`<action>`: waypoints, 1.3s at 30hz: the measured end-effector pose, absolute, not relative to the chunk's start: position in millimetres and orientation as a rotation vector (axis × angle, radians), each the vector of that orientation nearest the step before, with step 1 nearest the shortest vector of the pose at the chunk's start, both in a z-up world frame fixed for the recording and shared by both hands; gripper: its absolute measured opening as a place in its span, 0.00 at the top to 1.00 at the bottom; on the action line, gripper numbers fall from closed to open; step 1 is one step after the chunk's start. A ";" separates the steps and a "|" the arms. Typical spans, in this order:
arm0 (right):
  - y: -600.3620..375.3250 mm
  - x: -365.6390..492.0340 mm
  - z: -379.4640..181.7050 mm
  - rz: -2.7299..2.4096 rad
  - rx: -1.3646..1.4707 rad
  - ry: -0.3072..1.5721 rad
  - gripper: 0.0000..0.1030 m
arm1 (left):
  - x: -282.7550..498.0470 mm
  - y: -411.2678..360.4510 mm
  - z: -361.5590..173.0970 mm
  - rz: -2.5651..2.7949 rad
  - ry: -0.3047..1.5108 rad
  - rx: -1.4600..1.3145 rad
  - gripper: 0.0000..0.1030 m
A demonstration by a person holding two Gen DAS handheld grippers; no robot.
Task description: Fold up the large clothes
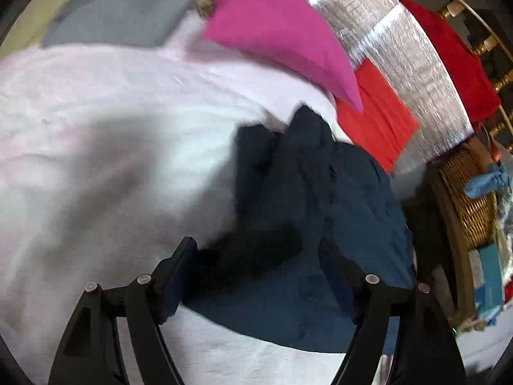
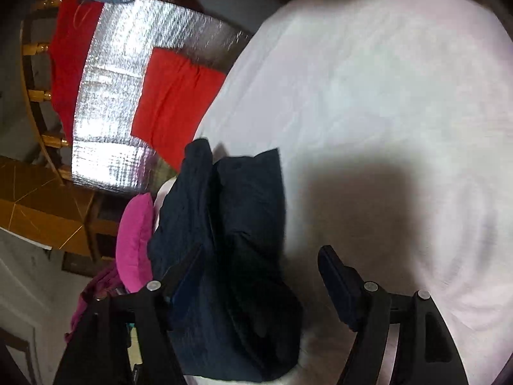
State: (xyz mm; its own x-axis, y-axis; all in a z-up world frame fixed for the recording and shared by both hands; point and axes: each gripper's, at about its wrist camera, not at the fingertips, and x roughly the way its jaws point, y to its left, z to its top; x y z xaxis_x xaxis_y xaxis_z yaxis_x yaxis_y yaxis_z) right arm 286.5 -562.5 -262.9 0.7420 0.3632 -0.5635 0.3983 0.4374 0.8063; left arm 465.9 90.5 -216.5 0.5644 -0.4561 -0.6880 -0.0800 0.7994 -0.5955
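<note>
Navy garment (image 1: 288,240) nearest; wicker basket (image 1: 468,199) holds blue cloth (image 1: 487,181).

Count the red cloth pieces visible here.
2: a folded bright red cloth lying on the silver foil mat, and a darker red cloth draped by the wooden railing. Others may be hidden.

Dark navy garment (image 1: 320,224) on a pale pinkish-white sheet (image 1: 112,128), magenta pillow (image 1: 275,32), bright red cloth (image 2: 176,96) on shiny silver mat (image 2: 109,96) (quilted-looking pattern), golden-brown wicker basket (image 1: 468,195).

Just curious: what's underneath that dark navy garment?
The navy garment lies bunched on a white sheet, which spreads out around it. Whatever sits directly beneath its folds is covered.
</note>
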 end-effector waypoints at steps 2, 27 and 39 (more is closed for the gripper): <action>-555.6 307.9 -273.5 0.002 1.159 0.812 0.25 | 474.3 84.7 -224.8 -0.226 0.985 -0.619 0.20; -509.9 294.2 -216.2 -0.153 0.914 0.736 0.27 | 466.4 67.9 -201.4 -0.094 0.923 -0.464 0.28; -421.1 265.4 -166.9 0.093 0.719 0.667 0.46 | 404.4 -9.8 -170.4 -0.243 0.797 -0.178 0.24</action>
State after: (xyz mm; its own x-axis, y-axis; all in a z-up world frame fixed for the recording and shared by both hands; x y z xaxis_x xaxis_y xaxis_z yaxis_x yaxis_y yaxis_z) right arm 265.4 -421.1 -166.9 0.7910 0.2996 -0.5334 0.1422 0.7579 0.6366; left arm 404.4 -9.8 -170.4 0.6735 -0.2811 -0.6836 0.1477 0.9574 -0.2482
